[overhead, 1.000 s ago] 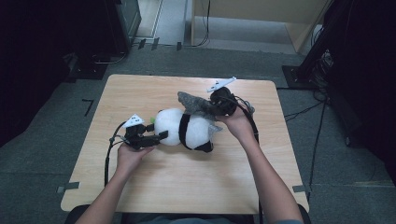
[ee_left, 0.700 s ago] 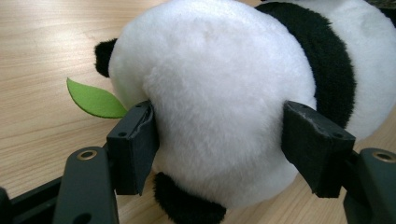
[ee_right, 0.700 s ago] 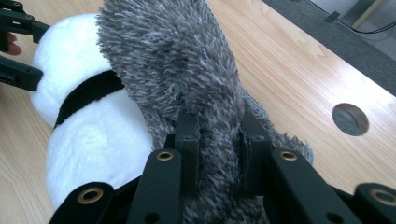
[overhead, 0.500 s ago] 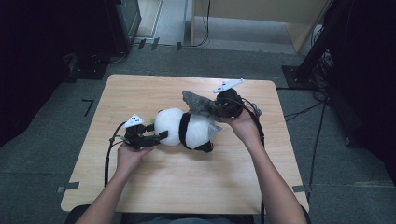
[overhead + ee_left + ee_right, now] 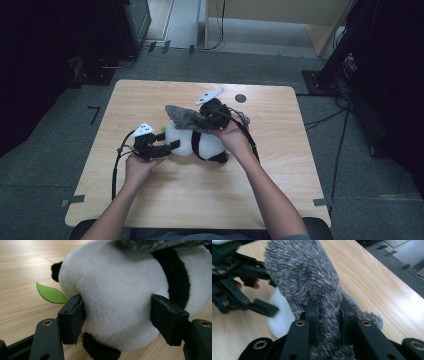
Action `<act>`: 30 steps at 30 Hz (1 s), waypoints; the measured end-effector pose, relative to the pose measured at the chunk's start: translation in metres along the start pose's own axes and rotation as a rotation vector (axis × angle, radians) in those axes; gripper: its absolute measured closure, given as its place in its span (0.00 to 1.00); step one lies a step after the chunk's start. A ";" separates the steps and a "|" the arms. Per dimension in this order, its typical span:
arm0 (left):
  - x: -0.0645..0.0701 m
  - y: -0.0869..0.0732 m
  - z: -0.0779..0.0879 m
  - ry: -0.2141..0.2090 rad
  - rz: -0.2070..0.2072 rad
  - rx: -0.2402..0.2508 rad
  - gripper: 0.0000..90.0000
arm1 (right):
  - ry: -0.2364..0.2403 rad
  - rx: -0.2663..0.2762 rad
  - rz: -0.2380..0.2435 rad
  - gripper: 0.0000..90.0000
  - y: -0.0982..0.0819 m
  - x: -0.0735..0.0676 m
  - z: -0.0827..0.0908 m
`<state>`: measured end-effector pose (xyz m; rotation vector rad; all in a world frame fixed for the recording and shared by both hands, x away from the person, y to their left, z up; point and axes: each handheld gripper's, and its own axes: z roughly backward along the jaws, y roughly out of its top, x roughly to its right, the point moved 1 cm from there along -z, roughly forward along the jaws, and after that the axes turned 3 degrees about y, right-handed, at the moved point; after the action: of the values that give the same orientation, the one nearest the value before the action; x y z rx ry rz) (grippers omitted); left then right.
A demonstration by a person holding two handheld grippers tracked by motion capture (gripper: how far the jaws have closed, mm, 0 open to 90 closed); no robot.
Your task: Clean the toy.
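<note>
Currently both grippers clamp soft toys mid-table.
Left gripper (image 5: pixel 167 145) squeezes the white panda plush (image 5: pixel 200 142) lying on the table (image 5: pixel 280 200); right gripper (image 5: pixel 202 121) pinches the grey furry toy (image 5: pixel 182 116), held over the panda's top.

panda plush (image 5: pixel 200 142): white body, black band and black ears
leaf (image 5: pixel 51 293): bright green, beside the panda plush
furry cloth (image 5: pixel 186 117): mottled grey, on top of the panda plush
left gripper (image 5: pixel 170 146): black, white plate
right gripper (image 5: pixel 202 122): black, white plate
table (image 5: pixel 280 150): pale wood grain
</note>
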<state>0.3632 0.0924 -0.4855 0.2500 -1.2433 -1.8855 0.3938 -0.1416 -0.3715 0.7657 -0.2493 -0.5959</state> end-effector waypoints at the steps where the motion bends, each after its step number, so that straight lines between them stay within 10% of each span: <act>1: 0.000 0.000 0.000 0.002 0.000 0.000 0.34 | 0.008 0.005 0.002 0.82 0.002 -0.003 -0.004; 15: 0.003 0.002 0.001 0.022 0.002 0.002 0.36 | 0.035 -0.042 0.033 0.83 0.009 -0.028 -0.042; 30: 0.003 0.001 0.000 0.022 0.003 -0.005 0.37 | 0.017 -0.046 0.025 0.82 -0.013 -0.017 -0.018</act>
<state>0.3624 0.0900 -0.4837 0.2652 -1.2237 -1.8779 0.3816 -0.1287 -0.3933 0.7226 -0.2282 -0.5698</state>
